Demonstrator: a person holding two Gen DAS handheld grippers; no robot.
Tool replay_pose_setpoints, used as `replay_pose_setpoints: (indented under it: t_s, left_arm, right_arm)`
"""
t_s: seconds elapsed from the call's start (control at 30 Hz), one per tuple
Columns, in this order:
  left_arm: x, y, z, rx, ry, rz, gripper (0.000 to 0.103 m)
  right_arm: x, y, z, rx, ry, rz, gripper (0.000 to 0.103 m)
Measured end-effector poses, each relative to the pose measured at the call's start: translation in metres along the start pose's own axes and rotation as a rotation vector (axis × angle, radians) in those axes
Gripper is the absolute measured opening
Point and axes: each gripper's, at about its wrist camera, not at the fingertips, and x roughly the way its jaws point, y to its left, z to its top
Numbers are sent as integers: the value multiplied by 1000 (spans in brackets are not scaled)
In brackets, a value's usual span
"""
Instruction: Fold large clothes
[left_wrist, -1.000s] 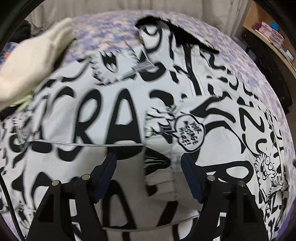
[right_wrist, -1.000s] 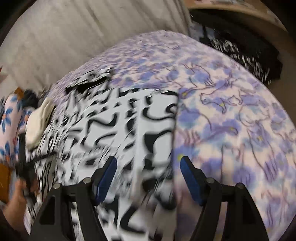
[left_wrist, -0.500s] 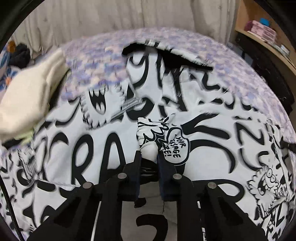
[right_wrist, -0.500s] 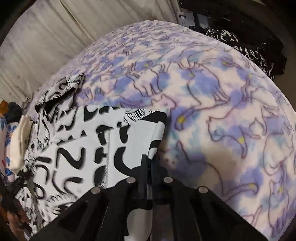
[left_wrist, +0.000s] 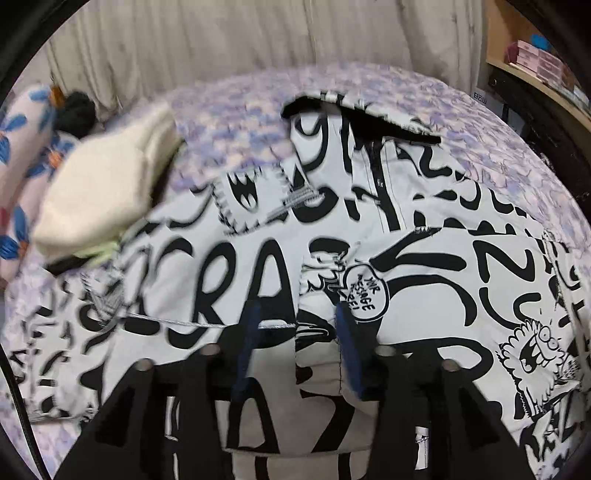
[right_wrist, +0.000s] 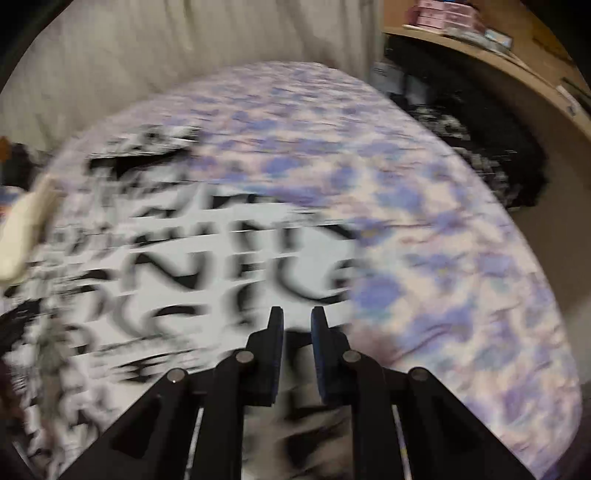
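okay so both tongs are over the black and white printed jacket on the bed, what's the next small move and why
Probably lower the left tongs back onto the raised fold of the jacket and regrip. Both tongs' jaws are opening, with no cloth pinched between the left pads; the right tongs view is too blurred to tell. The jacket lies spread on the purple blanket, not yet folded.

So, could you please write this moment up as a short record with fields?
surface: bed with purple and pink cat-print blanket
garment: large white jacket with black graffiti lettering, spread flat
beside it: folded cream cloth, at the jacket's left edge
left gripper: jaws opening, over a jacket fold
right gripper: jaws opening, a narrow gap, at the jacket's right edge; view blurred
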Motion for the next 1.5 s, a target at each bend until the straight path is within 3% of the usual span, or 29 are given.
replay_pose_setpoints:
  t_s: [0.03,0.2,0.3,0.4,0.47,0.63,0.67,0.73,0.77,0.93,1.17,1.5]
  left_arm:
    - [-6,0,-2,-2,-16,3,49]
    - [-30,-28,-16,-12,-18,-186,50]
    - [-24,-52,-29,0,26,-254,50]
    - [3,-72,-47,46,102,-225,50]
    - [23,-73,-55,75,149,-152,52]
    - [23,-54,-54,54,131,-128,56]
    - [23,-52,-54,50,135,-140,56]
    - [21,-46,-56,43,141,-166,56]
    - [19,-45,-55,40,140,-162,56]
    - [9,-45,-53,27,143,-151,59]
    - [-32,-41,-58,9,91,-148,72]
    - [-89,-22,-85,-44,51,-158,80]
  right_arm:
    - [-2,14,-5,-16,12,42,15]
    - [10,80,-27,-53,95,252,15]
    - [30,104,-45,-62,148,275,16]
    - [50,99,-58,-27,194,263,16]
    - [54,83,-62,-12,185,210,16]
    - [36,-8,-72,92,124,56,13]
    - [33,-27,-75,132,126,93,2]
    - [28,-49,-79,199,144,151,0]
    - [24,-52,-80,196,129,109,0]
    - [10,-41,-82,173,87,114,7]
    - [-19,-19,-89,181,50,199,33]
    - [-65,13,-112,174,20,246,34]
